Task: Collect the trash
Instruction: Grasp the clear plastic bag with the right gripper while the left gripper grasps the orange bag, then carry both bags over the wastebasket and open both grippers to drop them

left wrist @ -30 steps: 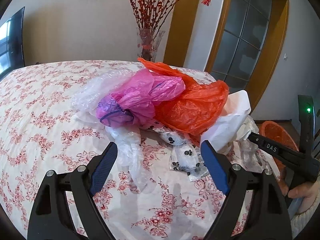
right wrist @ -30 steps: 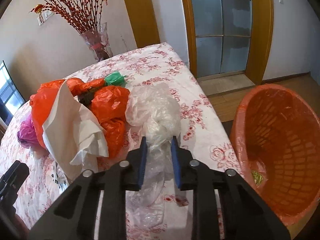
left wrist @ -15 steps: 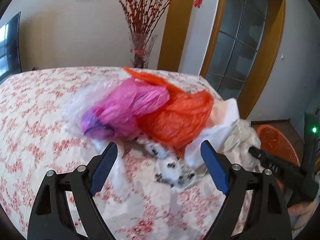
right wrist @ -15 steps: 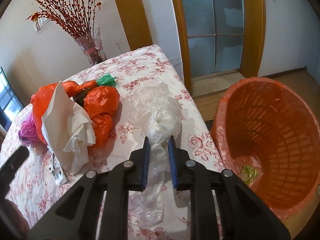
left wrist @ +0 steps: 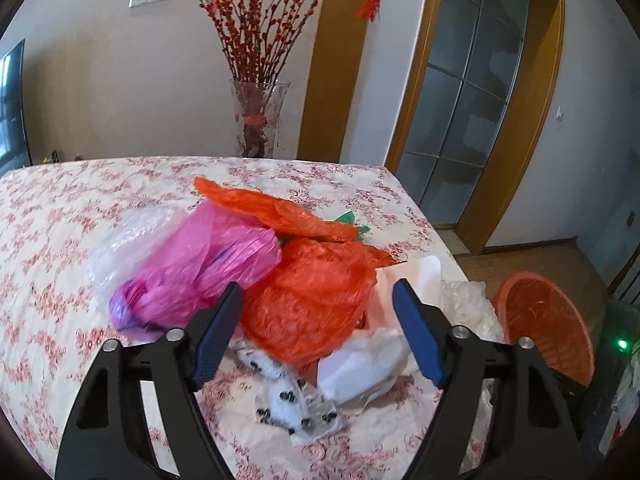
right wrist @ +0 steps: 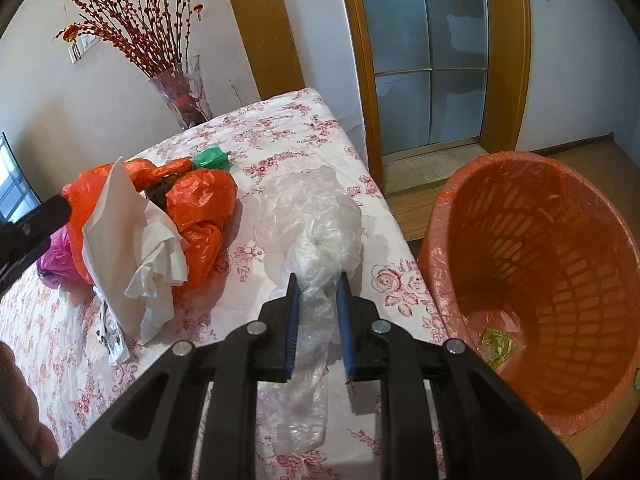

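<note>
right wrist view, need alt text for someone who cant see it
The right gripper is shut on a clear plastic bag lying on a floral tablecloth. An orange mesh waste basket stands off the table's edge to the right; orange bags and white paper are piled to the left.

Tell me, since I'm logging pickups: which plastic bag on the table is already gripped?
The clear crumpled bag nearest the basket; the right hand-held gripper pinches it, while the orange and pink bags lie untouched.
</note>
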`<state>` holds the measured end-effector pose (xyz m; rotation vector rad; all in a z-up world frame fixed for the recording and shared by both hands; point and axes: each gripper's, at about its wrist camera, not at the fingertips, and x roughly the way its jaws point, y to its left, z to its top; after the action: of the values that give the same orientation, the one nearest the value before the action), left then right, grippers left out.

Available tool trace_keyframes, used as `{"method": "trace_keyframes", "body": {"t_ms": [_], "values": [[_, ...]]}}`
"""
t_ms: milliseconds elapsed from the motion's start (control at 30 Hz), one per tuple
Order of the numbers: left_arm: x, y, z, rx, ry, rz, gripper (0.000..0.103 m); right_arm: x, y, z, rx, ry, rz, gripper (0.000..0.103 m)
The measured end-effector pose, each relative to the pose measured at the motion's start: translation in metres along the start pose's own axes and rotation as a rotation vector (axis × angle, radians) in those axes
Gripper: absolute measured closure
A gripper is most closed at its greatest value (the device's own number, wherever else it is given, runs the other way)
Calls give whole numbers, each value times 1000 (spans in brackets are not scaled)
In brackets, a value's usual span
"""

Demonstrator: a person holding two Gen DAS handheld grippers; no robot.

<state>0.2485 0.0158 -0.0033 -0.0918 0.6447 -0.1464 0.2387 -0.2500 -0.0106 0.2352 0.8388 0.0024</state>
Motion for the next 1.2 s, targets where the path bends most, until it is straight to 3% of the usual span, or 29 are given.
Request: {"method": "trace_keyframes", "body": {"t_ms": [167,300,333,600,1200], "values": [[21,-7,-1,25,46,26,52,0,0,0,-1,1,-1,85],[28,-5,-3,12,80,-12,88,-5,-2,-1,3,-1,-2,85],[26,-4,-3,9,80,-24,92,-7,-3,-1,6,-4,-1,85],[-7,3,10,0,27,-82,98,-34,-6,5,21,-44,26,85],[-84,-12,43,3,-93,-110,98,-109,4,18,8,-155,97,85]]}}
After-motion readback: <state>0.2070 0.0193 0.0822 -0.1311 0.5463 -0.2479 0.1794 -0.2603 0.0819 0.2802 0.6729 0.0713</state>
